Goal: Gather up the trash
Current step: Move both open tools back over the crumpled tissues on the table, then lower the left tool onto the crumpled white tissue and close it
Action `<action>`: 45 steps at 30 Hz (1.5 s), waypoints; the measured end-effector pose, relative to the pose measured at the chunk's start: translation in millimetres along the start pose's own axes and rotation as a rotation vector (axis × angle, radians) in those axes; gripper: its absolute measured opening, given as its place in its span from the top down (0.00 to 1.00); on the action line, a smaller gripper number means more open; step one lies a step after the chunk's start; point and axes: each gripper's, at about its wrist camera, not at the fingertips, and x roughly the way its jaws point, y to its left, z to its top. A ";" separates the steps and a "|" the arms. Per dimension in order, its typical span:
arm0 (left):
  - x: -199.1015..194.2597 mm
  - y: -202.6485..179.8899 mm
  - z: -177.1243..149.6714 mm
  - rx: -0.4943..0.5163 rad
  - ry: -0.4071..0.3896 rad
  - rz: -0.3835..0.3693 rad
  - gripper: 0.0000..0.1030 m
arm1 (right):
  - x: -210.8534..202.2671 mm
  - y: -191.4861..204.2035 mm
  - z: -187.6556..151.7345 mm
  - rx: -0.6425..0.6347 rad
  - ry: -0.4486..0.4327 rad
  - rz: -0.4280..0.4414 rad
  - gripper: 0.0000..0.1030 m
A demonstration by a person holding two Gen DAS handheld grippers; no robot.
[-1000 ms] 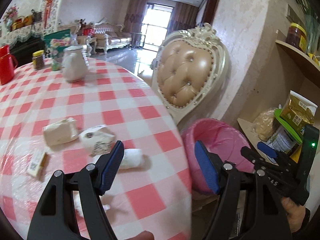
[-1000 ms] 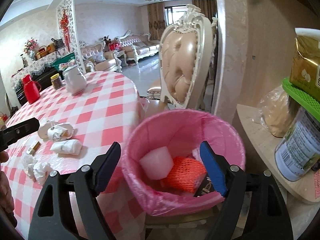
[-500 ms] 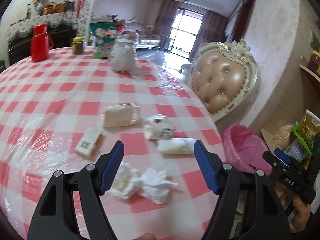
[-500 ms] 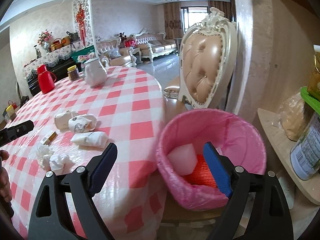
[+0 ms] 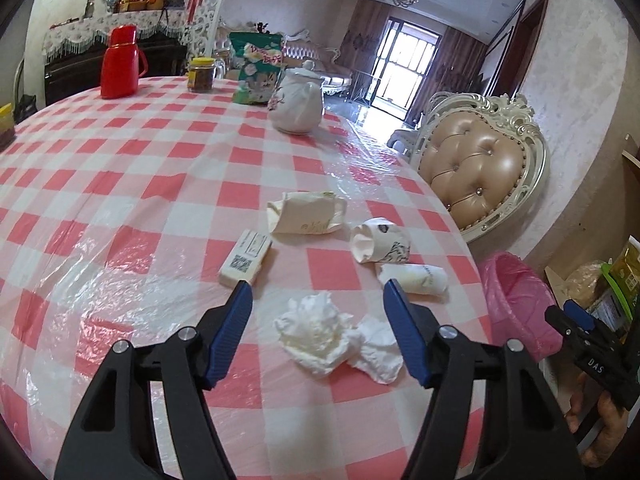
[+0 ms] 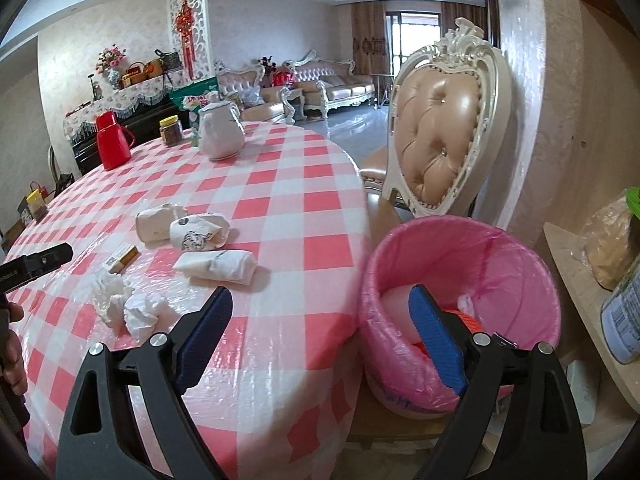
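The letters "DAS" stand in white on the black right claw [image 5: 600, 364] body.

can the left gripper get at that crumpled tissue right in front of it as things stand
Probably yes. The left gripper is open, and the crumpled tissue lies on the table between its fingers, with nothing over it. A second tissue wad touches it.
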 end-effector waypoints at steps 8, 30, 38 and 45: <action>7.6 5.8 -5.2 -0.009 0.027 0.004 0.39 | 3.6 7.3 -0.4 -0.014 0.009 0.015 0.18; 52.0 1.8 -18.1 -0.009 0.134 -0.006 0.42 | 20.2 11.6 -3.3 -0.023 0.046 0.036 0.18; 65.5 -0.2 -21.3 -0.014 0.165 -0.004 0.42 | 26.9 14.0 -5.0 -0.030 0.059 0.048 0.18; 76.4 2.6 -22.6 -0.019 0.193 0.012 0.48 | 32.9 15.5 -6.6 -0.038 0.073 0.054 0.18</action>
